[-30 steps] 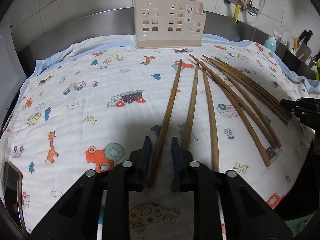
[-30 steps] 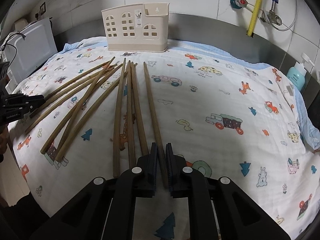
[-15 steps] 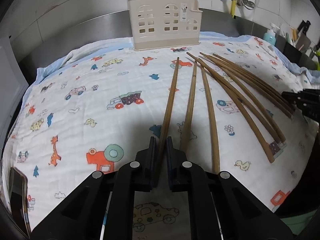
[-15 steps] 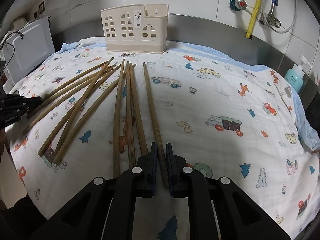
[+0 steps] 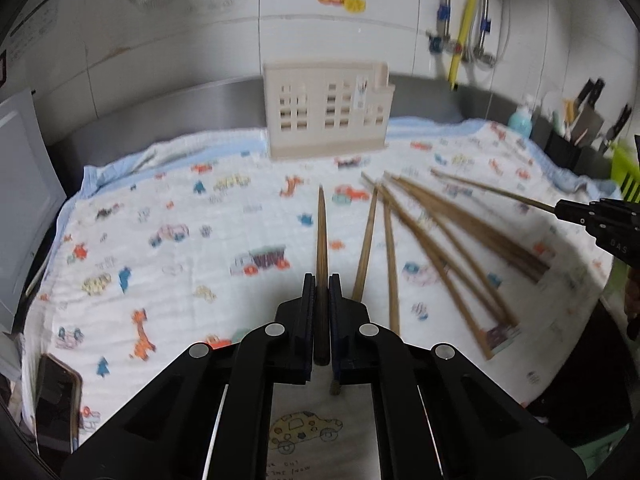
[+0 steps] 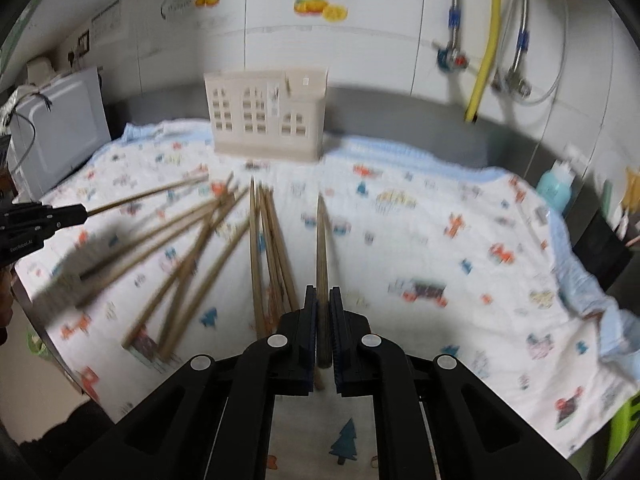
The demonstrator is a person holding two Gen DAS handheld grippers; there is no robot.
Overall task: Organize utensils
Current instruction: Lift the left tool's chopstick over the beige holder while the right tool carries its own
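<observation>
Left gripper (image 5: 321, 280) clamped on one chopstick (image 5: 321, 232), just closed around it, tip raised off the cloth (image 5: 168, 264) toward the holder (image 5: 326, 114). Right gripper (image 6: 323, 292) likewise clenched on another chopstick (image 6: 321, 240), tip lifted. Remaining chopsticks (image 6: 192, 248) scattered flat on cloth between the two; holder upright at the cloth's far edge.

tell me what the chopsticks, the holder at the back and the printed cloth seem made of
Chopsticks: likely wood or bamboo, matte brown; blur hides any grain.
Holder: probably plastic, smooth cream, with moulded window cut-outs.
Cloth: soft woven cotton by the look, crinkled white with cartoon prints and a blue edge.
</observation>
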